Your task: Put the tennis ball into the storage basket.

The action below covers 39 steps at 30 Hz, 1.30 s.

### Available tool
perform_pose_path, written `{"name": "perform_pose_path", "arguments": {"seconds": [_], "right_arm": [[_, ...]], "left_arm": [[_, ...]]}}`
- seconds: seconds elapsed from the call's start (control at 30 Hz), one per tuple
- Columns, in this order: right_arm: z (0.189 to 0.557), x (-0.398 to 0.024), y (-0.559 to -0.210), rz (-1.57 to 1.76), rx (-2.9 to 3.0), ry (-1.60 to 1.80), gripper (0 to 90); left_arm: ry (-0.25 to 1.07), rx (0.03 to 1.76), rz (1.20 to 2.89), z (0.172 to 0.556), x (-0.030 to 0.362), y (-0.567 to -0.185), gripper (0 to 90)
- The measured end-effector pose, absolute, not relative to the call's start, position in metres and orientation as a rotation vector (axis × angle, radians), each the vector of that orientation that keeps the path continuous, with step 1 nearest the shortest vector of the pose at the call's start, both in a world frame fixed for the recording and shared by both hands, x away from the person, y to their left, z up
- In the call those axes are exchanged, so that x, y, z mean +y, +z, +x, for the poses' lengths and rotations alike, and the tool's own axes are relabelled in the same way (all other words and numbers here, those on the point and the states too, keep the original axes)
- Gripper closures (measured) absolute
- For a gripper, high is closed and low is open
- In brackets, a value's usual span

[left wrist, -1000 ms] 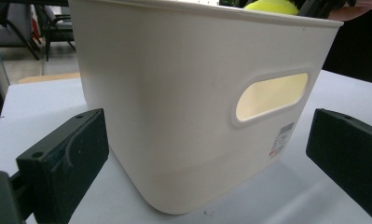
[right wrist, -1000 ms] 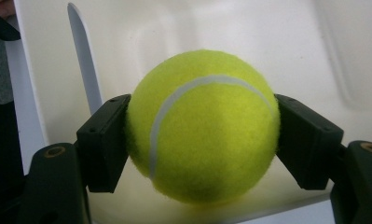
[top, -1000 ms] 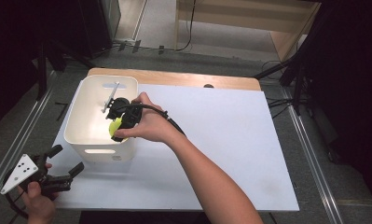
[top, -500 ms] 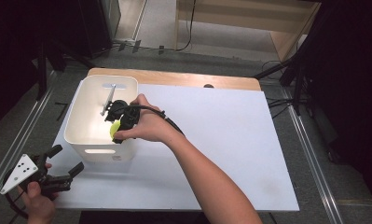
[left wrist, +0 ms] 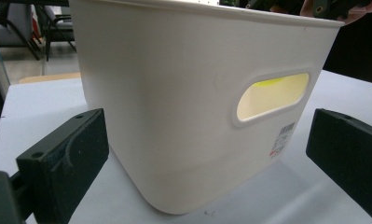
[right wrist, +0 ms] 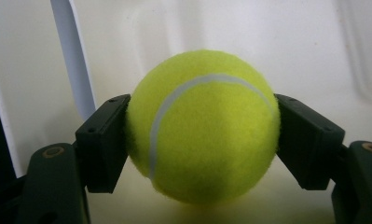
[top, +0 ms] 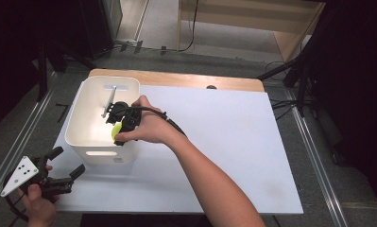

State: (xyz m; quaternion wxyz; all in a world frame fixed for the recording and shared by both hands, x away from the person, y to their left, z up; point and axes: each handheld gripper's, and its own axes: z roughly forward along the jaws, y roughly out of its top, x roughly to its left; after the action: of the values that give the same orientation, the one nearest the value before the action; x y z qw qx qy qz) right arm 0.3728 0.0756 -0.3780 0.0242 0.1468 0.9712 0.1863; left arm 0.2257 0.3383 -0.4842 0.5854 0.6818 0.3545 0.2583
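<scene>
Right hand-held gripper (right wrist: 200, 140) clamps fuzzy yellow-green tennis ball (right wrist: 202, 126) inside white plastic bin (top: 82, 113) (placing step); next, release.

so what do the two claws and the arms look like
Both claws are black with two flat, blocky jaws. The left claw carries a grey three-cornered plate with black dots. A black cable trails from the right claw along a bare forearm; no sleeves are visible.

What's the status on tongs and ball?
Right tongs shut on tennis ball, inside white bin. Left tongs open, idle, facing bin's handle side. Nothing in the way.
</scene>
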Motion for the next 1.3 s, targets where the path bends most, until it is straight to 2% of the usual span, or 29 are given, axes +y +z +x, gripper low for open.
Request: {"name": "perform_pose_path", "arguments": {"seconds": [0.33, 0.5, 0.67, 1.3], "right_arm": [[0.371, 0.075, -0.377, 0.43, 2.998, 0.597, 22.5], [0.371, 0.073, -0.372, 0.448, 2.993, 0.644, 13.7], [0.369, 0.071, -0.369, 0.438, 2.989, 0.665, 10.9], [0.364, 0.043, -0.353, 0.491, 2.896, 0.852, 9.6]], "left_arm": [[0.602, 0.828, 1.59, 0.226, 0.338, -0.484, 0.0], [0.601, 0.83, 1.592, 0.226, 0.338, -0.484, 0.0], [0.6, 0.831, 1.591, 0.226, 0.338, -0.484, 0.0], [0.603, 0.825, 1.589, 0.227, 0.337, -0.485, 0.0]]}}
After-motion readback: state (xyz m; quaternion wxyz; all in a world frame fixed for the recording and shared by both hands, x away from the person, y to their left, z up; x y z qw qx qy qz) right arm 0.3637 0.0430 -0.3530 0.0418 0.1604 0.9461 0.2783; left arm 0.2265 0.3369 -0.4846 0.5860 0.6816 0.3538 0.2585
